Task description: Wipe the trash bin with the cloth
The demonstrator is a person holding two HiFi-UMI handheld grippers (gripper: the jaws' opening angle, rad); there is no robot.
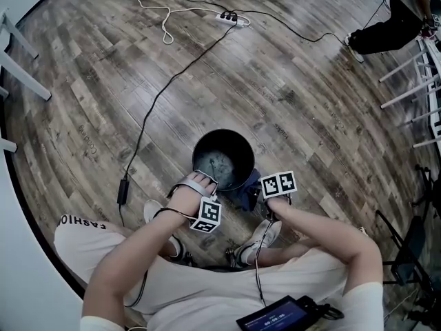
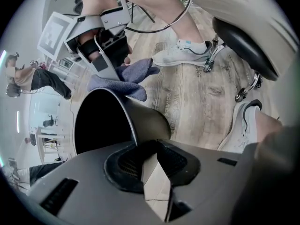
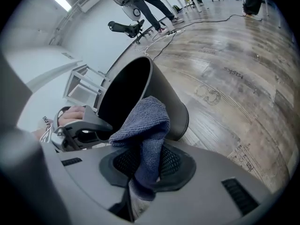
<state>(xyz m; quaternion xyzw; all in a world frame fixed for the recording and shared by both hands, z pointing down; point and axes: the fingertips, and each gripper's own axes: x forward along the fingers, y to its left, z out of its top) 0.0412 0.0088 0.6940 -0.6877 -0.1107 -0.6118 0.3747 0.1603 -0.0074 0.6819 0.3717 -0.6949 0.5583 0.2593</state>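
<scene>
The black trash bin (image 1: 222,158) stands on the wood floor in front of my feet. My left gripper (image 1: 205,180) is at its near rim, and in the left gripper view the rim's wall (image 2: 140,121) runs in between the jaws of the left gripper (image 2: 150,150), which are closed on it. My right gripper (image 1: 270,188) hangs just right of the bin, shut on a blue cloth (image 1: 242,193). In the right gripper view the cloth (image 3: 145,123) bunches up out of the right gripper (image 3: 146,158), beside the bin's outer wall (image 3: 166,102). The cloth (image 2: 126,78) hangs near the rim.
A black cable (image 1: 158,95) crosses the floor left of the bin to a power strip (image 1: 227,18). My shoes (image 1: 260,238) and a stool base lie close behind the bin. A person's legs (image 1: 386,29) and white racks (image 1: 424,81) are at the right, white table legs (image 1: 21,67) at the left.
</scene>
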